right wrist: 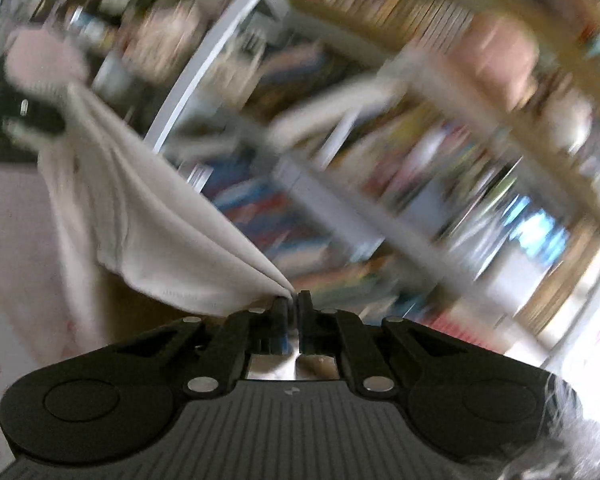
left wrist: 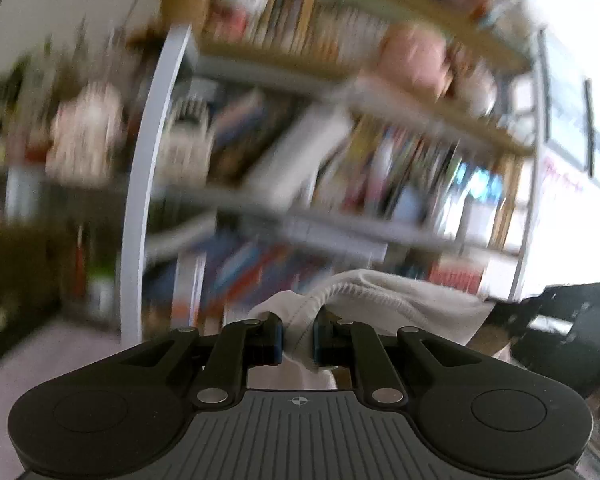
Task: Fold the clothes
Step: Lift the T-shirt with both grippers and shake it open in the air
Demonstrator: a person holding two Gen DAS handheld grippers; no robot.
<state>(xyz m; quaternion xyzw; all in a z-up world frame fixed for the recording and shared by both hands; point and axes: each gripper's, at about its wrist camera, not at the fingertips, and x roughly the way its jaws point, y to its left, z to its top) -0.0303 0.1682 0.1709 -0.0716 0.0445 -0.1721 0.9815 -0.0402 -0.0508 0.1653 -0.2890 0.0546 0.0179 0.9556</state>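
My left claw [left wrist: 297, 338] and right claw [right wrist: 293, 305] each pinch an edge of the white garment [right wrist: 148, 216], stretched aloft between them before blurred bookshelves [left wrist: 340, 140].

I can read no text anywhere. The spines on the bookshelf [left wrist: 340, 128] ahead of me are smeared by blur, and the pink scrawl on the white wall [left wrist: 564, 184] just right of that shelf is too faint to make out.

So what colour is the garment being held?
Off-white garment, plain; clearest in the right wrist view.
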